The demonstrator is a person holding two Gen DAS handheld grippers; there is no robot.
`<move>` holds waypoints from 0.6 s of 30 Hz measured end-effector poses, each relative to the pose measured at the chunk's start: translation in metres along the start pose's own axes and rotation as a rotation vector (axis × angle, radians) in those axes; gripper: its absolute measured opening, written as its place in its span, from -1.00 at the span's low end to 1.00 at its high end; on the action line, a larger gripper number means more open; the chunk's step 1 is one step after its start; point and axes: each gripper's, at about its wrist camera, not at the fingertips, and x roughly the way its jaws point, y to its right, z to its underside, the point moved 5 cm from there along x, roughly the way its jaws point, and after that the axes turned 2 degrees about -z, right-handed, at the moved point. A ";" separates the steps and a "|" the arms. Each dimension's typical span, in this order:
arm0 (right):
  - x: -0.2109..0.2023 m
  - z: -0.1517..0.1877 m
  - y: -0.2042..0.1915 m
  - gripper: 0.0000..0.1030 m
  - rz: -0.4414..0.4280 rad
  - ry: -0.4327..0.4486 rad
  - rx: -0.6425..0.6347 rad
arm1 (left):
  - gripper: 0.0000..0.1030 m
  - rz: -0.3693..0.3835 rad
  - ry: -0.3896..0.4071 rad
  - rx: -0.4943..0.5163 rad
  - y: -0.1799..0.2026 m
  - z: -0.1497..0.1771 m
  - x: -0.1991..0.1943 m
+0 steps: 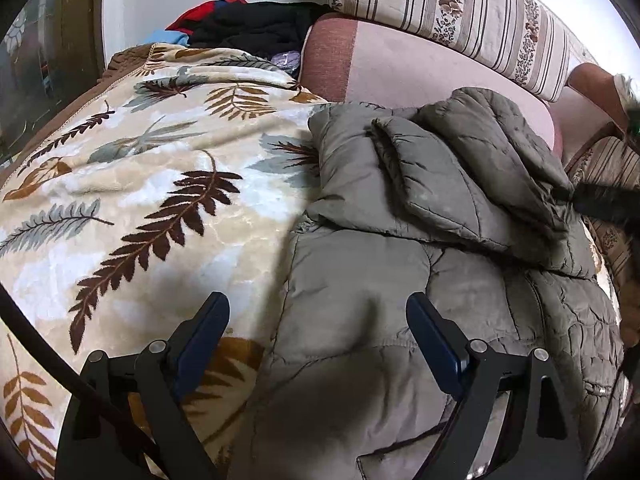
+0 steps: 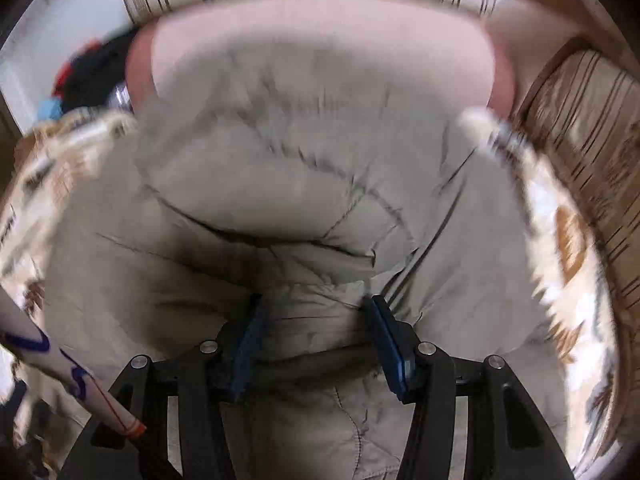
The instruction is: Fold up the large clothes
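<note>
A grey-olive quilted jacket (image 1: 420, 280) lies on a leaf-patterned blanket (image 1: 152, 184), with one padded part folded over its top (image 1: 448, 168). My left gripper (image 1: 318, 316) hovers open above the jacket's near left edge, with nothing between its fingers. The right wrist view is blurred. There the same jacket (image 2: 312, 168) fills the middle. My right gripper (image 2: 316, 332) stands open low over it, and a raised fold of the fabric lies between its blue pads (image 2: 386, 336) without being pinched.
A pink cushion (image 1: 420, 64) and a striped cushion (image 1: 452, 8) lie behind the jacket. A heap of dark and red clothes (image 1: 248, 24) sits at the back left. A person's bare limb (image 1: 592, 84) and a dark blurred shape (image 1: 604, 204) are at the right edge. A striped armrest (image 2: 580, 120) stands on the right.
</note>
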 end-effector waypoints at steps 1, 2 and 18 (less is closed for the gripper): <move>-0.012 -0.006 -0.011 0.11 -0.012 0.044 -0.026 | 0.73 0.000 0.000 -0.001 0.000 0.000 0.000; -0.019 -0.010 -0.021 0.11 -0.026 0.067 -0.048 | 0.73 -0.002 -0.001 0.000 0.000 0.001 0.000; 0.000 -0.006 -0.118 0.20 -0.091 0.058 -0.288 | 0.73 0.016 -0.017 -0.017 -0.003 0.001 0.002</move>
